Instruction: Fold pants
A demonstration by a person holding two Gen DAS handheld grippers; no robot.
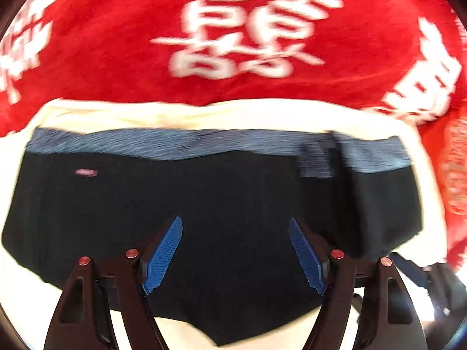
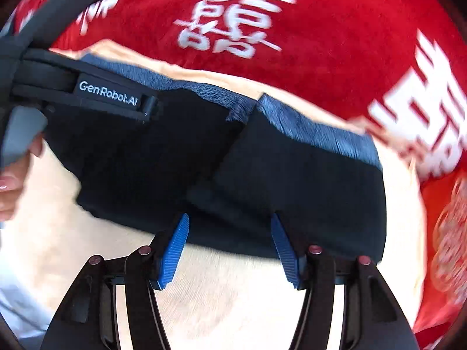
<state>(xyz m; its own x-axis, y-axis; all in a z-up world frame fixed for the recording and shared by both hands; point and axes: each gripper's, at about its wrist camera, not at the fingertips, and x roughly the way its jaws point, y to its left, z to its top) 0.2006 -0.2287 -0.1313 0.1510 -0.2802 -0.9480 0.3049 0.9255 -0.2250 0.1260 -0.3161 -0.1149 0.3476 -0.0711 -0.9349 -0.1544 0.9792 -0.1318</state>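
Observation:
Folded black pants (image 1: pixel 204 204) with a blue fleecy lining strip along the far edge lie on a cream cloth (image 1: pixel 204 113). My left gripper (image 1: pixel 235 227) hangs open above the pants' middle, nothing between its blue pads. In the right wrist view the same pants (image 2: pixel 292 186) lie as a folded bundle, with the lining (image 2: pixel 315 128) showing at the far side. My right gripper (image 2: pixel 230 224) is open over the bundle's near edge, its pads apart from the fabric. The left gripper's black body (image 2: pixel 108 93), held by a hand (image 2: pixel 11 186), sits over the pants' left end.
A red blanket (image 1: pixel 116 58) with large white characters covers the surface beyond and to the right of the cream cloth. Cream cloth (image 2: pixel 233 306) shows in front of the pants in the right wrist view. A pale sleeve (image 2: pixel 17 315) is at the lower left.

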